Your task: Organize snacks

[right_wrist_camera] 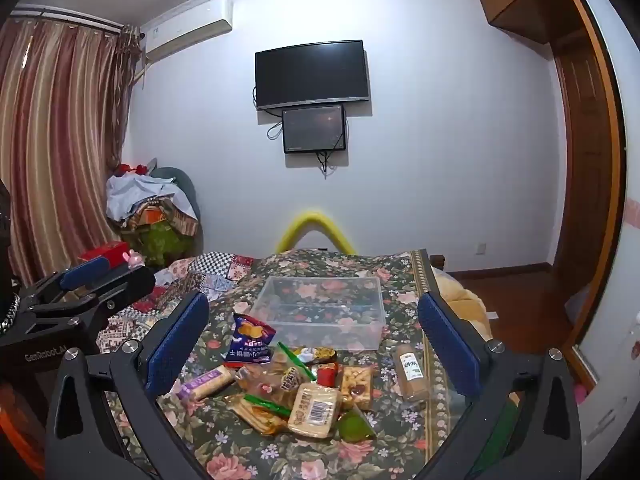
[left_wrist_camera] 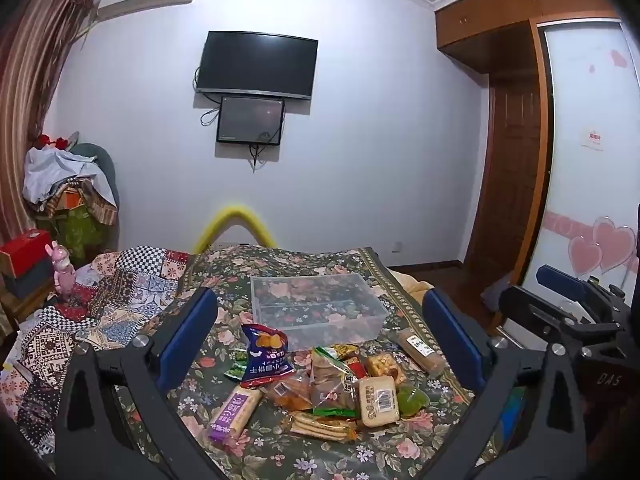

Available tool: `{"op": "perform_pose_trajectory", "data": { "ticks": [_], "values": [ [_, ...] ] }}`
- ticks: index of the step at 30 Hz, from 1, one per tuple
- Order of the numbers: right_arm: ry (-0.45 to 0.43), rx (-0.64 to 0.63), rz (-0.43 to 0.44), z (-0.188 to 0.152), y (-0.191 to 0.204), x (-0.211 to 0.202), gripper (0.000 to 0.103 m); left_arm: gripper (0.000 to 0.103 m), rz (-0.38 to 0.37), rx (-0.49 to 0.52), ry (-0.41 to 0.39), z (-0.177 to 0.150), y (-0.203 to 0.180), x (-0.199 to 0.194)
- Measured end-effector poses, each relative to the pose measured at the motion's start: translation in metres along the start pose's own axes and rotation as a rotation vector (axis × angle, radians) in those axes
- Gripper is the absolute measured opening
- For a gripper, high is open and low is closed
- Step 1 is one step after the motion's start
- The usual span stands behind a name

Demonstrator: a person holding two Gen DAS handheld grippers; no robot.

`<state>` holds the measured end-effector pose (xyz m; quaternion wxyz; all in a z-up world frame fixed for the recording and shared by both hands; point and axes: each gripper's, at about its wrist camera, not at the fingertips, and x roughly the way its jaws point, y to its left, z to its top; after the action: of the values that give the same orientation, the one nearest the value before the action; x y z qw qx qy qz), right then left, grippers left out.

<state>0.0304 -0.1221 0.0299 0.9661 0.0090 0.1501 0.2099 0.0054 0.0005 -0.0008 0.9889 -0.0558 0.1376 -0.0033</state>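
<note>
A pile of snack packets lies on the floral tablecloth (left_wrist_camera: 320,452): a blue chip bag (left_wrist_camera: 264,354), a purple-wrapped biscuit pack (left_wrist_camera: 234,410), a beige barcode pack (left_wrist_camera: 378,400), a green jelly (left_wrist_camera: 412,400) and a tan cylinder pack (left_wrist_camera: 420,350). Behind them stands an empty clear plastic box (left_wrist_camera: 320,308). My left gripper (left_wrist_camera: 320,320) is open and empty, held above the pile. My right gripper (right_wrist_camera: 312,320) is open and empty over the same pile (right_wrist_camera: 304,392), with the box (right_wrist_camera: 320,312) beyond. Each gripper shows at the edge of the other's view.
A patchwork cloth (left_wrist_camera: 80,312) covers the left side. A pink figurine (left_wrist_camera: 64,272) and red box (left_wrist_camera: 26,252) stand far left. A yellow foam arc (left_wrist_camera: 236,226) rises behind the table. The wardrobe (left_wrist_camera: 560,160) and wood floor lie right.
</note>
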Motion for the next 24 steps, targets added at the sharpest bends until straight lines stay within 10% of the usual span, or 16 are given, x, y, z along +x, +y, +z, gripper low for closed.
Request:
{"op": "perform_pose_trajectory", "data": {
  "ticks": [24],
  "values": [
    [-0.007,0.003,-0.002,0.003,0.004,-0.004,0.103,0.103,0.029,0.006,-0.024,-0.005,-0.002,0.001]
  ]
}}
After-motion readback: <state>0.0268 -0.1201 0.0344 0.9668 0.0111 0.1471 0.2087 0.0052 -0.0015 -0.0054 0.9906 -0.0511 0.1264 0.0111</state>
